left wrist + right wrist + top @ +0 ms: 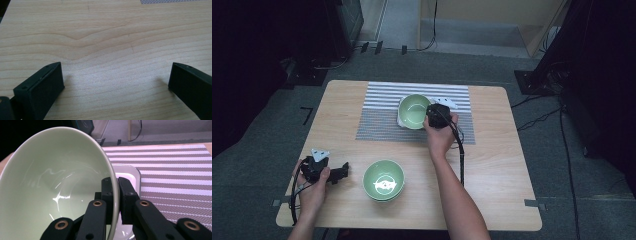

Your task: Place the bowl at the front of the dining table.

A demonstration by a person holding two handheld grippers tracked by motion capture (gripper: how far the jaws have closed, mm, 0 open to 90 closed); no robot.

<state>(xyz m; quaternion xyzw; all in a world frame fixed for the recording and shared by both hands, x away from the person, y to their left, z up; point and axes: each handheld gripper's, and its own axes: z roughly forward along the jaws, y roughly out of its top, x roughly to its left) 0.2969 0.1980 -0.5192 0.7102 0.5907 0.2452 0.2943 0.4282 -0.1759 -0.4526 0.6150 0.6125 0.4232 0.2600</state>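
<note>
The right gripper (117, 195) has its two black jaws pinched on the rim of a pale green ceramic bowl (57, 185), one jaw inside and one outside, the bowl tipped over a white square plate (131, 173) on the striped grey woven placemat (175, 170). To do this well, I'd keep that pinch firm and level the bowl slowly, since a thin glazed rim could slip. Nearer the person, a stack of matching green bowls (384, 180) waits on the light wooden table (497, 165), and the left gripper (116, 75) rests beside it, jaws spread wide over bare wood.
</note>
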